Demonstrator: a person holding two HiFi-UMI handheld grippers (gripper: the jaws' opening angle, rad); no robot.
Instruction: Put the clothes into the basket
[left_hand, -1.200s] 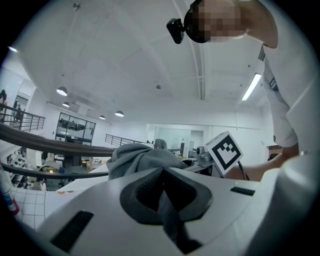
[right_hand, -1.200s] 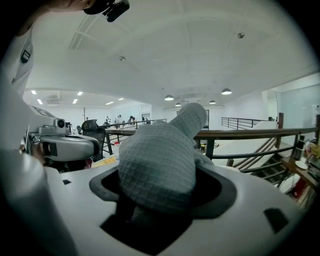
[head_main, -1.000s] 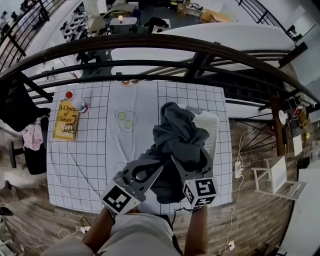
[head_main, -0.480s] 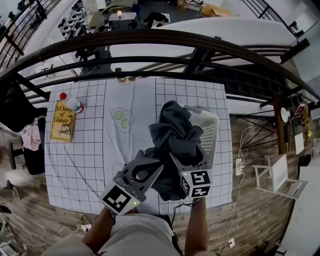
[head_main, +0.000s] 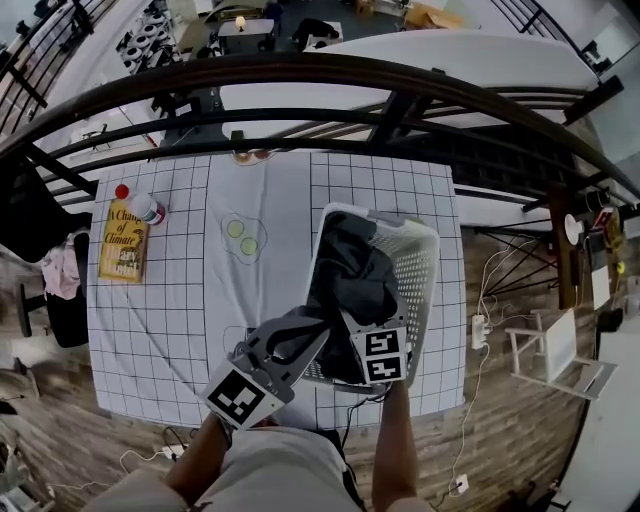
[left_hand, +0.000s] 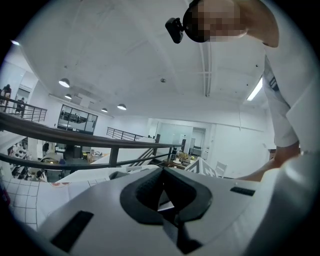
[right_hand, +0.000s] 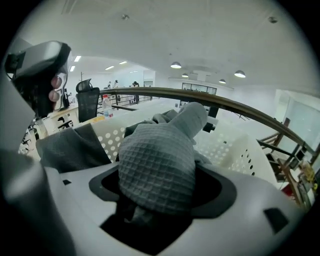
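A white perforated basket (head_main: 425, 240) stands on the right half of the gridded table (head_main: 160, 300). Dark grey clothes (head_main: 350, 270) lie bundled inside it. My right gripper (head_main: 352, 322) reaches over the basket's near rim, shut on a thick fold of that grey waffle-weave cloth (right_hand: 157, 165), which bulges out between its jaws. The basket wall (right_hand: 235, 147) shows just beyond the right gripper (right_hand: 160, 186). My left gripper (head_main: 318, 328) hovers beside the basket's near left corner. Its tips meet with nothing between them, as the left gripper view (left_hand: 161, 172) also shows.
On the table's far left lie a yellow book (head_main: 122, 242) and a red-capped bottle (head_main: 145, 207). A small clear item with two green discs (head_main: 243, 237) sits mid-table. A dark railing (head_main: 300, 80) runs behind the table, and a chair with pink cloth (head_main: 60, 270) stands at left.
The grey bundle, held high above the basket before, has come down into it with my right gripper. The left gripper has stayed put.
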